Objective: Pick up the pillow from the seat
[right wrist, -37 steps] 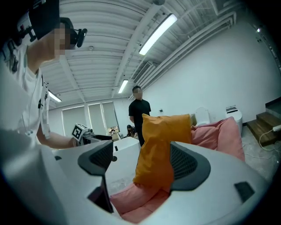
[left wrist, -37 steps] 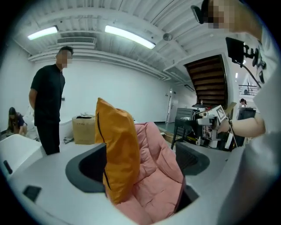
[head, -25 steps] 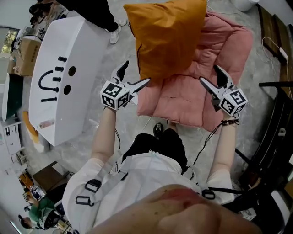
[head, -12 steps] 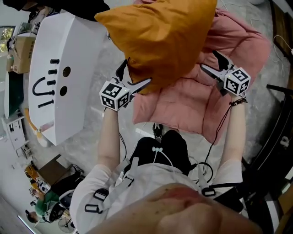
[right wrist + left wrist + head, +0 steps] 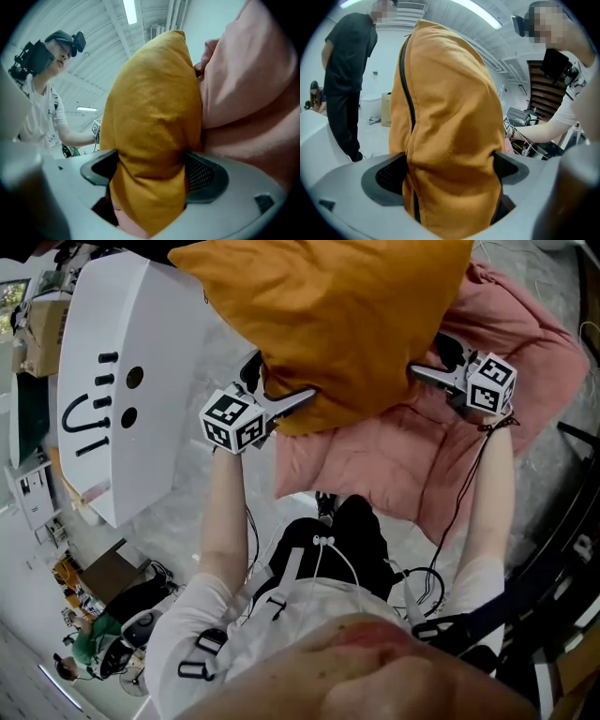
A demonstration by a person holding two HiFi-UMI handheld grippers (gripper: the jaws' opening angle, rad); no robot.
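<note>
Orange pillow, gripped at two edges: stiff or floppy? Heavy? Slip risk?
Probably soft and floppy: the orange pillow bulges and creases where the left gripper and right gripper pinch it. Likely light for its size, since two edge pinches hold it above the pink seat cushion. The fuzzy fabric should resist slipping.

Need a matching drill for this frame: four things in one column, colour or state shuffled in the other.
Things:
1. pillow
2. seat
3. board
4. left tongs

Colour or state:
A. white with black marks
B. shut on the pillow
C. orange
D. pink

Pairs: 1-C, 2-D, 3-A, 4-B
</note>
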